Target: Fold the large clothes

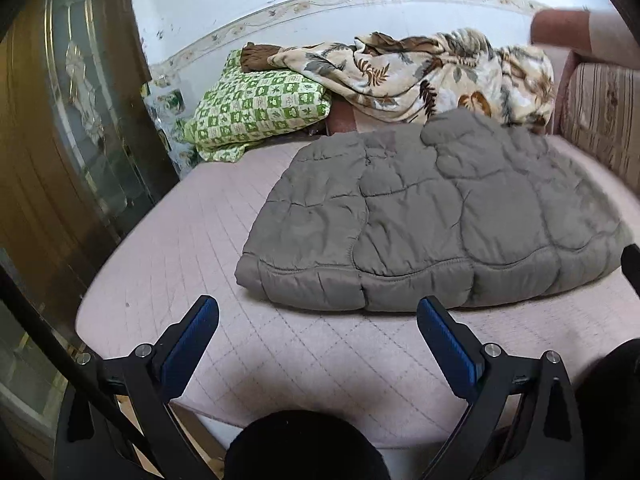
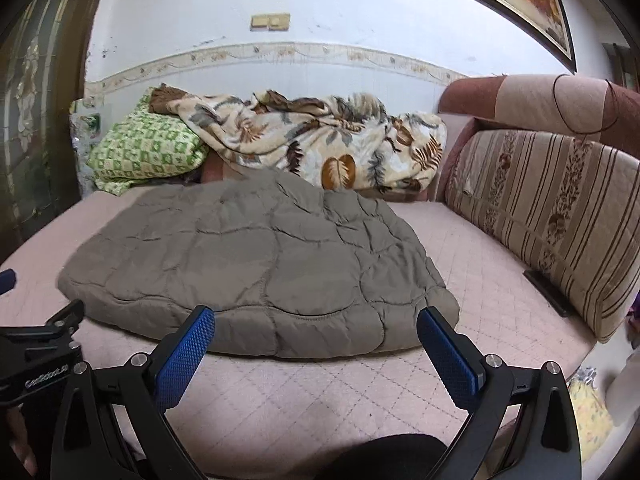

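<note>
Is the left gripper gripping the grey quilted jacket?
No. The left gripper is open, its blue pads hovering short of the grey quilted jacket lying on the pink quilted mattress.

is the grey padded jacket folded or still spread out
Folded. The grey padded jacket lies as a compact doubled bundle on the pink sofa seat, no sleeves showing. Both grippers are open, clear of it.

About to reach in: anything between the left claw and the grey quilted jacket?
Nothing: only bare pink sofa cover separates the open left claw from the jacket, per the left wrist view.
</note>
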